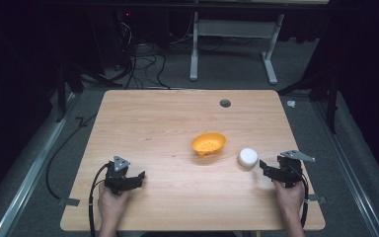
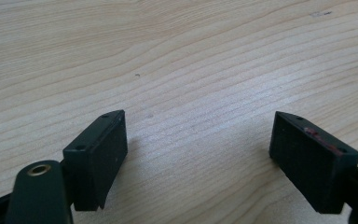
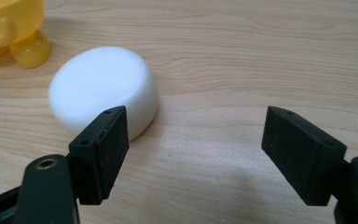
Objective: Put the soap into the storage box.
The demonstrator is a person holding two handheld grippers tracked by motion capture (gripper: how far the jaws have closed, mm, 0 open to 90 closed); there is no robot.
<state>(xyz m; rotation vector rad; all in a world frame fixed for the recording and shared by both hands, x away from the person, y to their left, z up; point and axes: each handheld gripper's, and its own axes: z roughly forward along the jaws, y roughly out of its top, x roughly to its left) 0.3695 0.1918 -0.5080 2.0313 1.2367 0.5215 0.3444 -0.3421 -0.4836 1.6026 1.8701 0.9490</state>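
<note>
Resting low at the right of the high view, the right gripper (image 1: 265, 168) has its jaws spread wide apart, with nothing between them, and points toward the white foam puck (image 1: 247, 157), which lies on the wooden table (image 1: 163, 118) just beside the jaw tips, right of centre in the frame. In the right gripper view the puck (image 3: 103, 91) sits in the upper left, partly behind the left-hand jaw and outside the gap; whether that jaw touches it cannot be told. Near the puck, in the top left corner of that view, stands the orange bowl (image 3: 9, 23); in the high view the bowl (image 1: 208, 143) lies near the middle of the frame, a little apart from the puck. At the lower left of the high view the left gripper (image 1: 139, 178) rests over bare wood, and its own view shows the jaws held wide apart around nothing (image 2: 198, 158).
</note>
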